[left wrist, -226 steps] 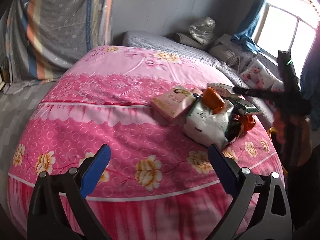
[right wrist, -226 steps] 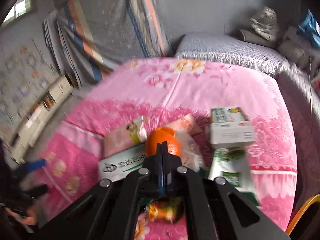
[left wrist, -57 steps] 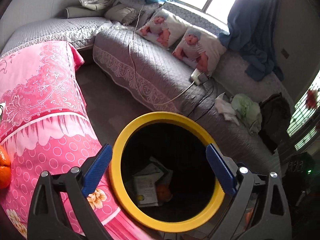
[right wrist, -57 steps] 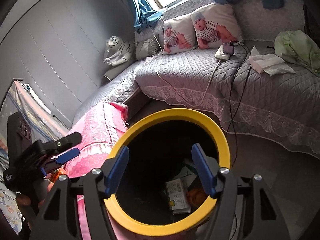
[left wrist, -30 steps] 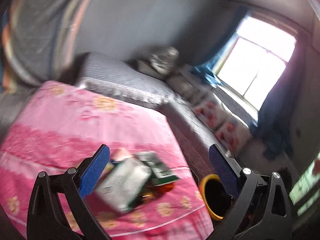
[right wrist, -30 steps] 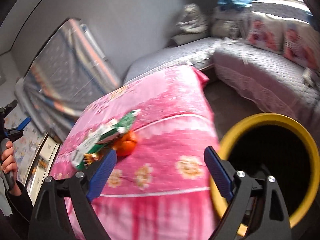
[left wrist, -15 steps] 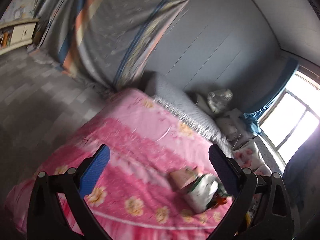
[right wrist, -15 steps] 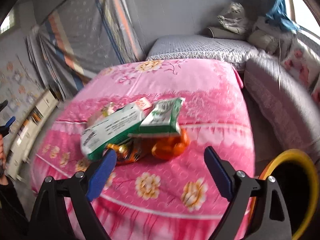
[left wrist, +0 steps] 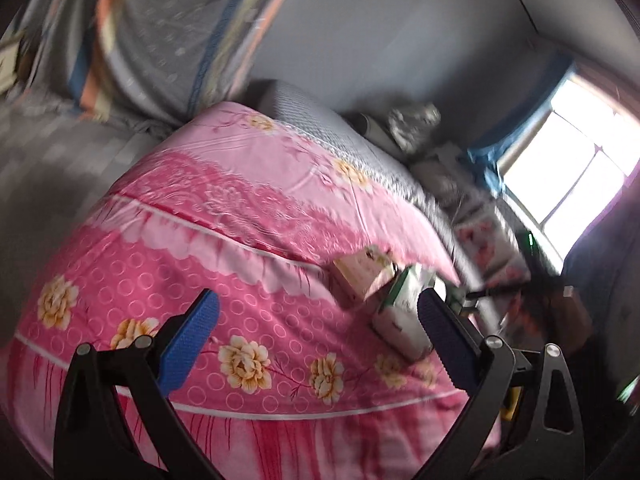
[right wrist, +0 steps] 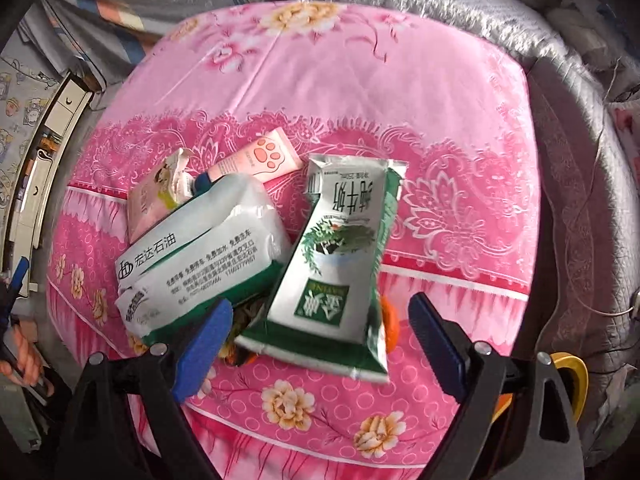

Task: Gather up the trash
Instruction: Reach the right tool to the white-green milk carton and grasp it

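A pile of trash lies on the pink flowered bedspread (right wrist: 360, 80). In the right wrist view I see a green-and-white milk carton (right wrist: 340, 264), a white tissue pack (right wrist: 200, 256), a pink paw-print tube (right wrist: 260, 156), a pink box (right wrist: 156, 196) and an orange peel (right wrist: 390, 320) under the carton. My right gripper (right wrist: 320, 334) is open and empty, just above the carton's near end. My left gripper (left wrist: 316, 332) is open and empty, well back from the pile (left wrist: 396, 304) on the bedspread (left wrist: 200, 240).
The yellow rim of the bin (right wrist: 570, 376) shows at the bed's right, low in the right wrist view. A grey quilted sofa (right wrist: 560, 120) runs behind and to the right. A striped cloth (left wrist: 160, 40) hangs at the back left.
Both grippers have swung from over the yellow bin back toward the bed. The right one has closed in on the pile, with the carton now between its fingers' line. Both stay open.
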Demonstrator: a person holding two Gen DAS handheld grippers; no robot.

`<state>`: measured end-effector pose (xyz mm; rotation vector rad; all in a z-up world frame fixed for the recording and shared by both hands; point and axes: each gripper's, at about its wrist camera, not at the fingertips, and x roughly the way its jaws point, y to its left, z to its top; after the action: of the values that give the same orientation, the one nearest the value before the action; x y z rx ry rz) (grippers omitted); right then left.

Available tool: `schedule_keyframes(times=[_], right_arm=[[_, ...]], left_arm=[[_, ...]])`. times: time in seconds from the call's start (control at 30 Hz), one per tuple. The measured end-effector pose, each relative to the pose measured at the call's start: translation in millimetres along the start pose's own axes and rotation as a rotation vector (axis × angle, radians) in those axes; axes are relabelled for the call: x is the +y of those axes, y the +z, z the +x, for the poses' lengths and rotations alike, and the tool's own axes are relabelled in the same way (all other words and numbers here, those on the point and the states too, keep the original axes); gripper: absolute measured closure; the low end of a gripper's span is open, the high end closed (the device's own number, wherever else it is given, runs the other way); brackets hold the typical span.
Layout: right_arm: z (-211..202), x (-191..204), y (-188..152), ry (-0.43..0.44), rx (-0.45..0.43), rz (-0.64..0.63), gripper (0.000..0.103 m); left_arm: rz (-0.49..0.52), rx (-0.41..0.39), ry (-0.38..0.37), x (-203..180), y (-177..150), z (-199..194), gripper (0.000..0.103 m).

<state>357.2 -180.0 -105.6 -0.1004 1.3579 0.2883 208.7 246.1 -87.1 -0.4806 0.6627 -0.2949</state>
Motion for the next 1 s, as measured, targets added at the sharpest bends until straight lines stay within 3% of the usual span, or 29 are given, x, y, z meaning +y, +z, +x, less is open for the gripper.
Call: schedule_keyframes(times=[0.2, 0.23, 0.3, 0.37, 0.67, 1.0], right_arm=[[30.8, -0.4, 12.1, -0.049, 0.08, -0.002, 0.017], [34.5, -1.2, 13.0, -0.061, 0.081, -0.004, 0.02], [39.7, -2.1, 13.9, -0.037, 0.085, -0.009, 0.036], [43.1, -3.5, 13.0, -0.014, 0.082, -0.005, 0.038], [16.5, -32.5, -20.8, 0.03, -0.019, 0.017, 0.039], [-44.9, -102.2, -98.7, 0.092, -0.218, 0.137, 0.039]], left_arm=[[0.079, 0.056, -0.013, -16.4, -11.2, 15.3, 0.008], [0.08, 0.064, -0.015, -16.5, -12.3, 18.3, 0.008], [0.088, 0.074, -0.006, -18.4, -14.5, 22.3, 0.008], [0.102, 0.08, 0.009, -22.5, -16.5, 24.7, 0.009], [0.221, 0.125, 0.029, -69.3, -25.7, 42.5, 0.008], [0.465, 0.249, -0.1, -186.5, -50.7, 99.8, 0.008]])
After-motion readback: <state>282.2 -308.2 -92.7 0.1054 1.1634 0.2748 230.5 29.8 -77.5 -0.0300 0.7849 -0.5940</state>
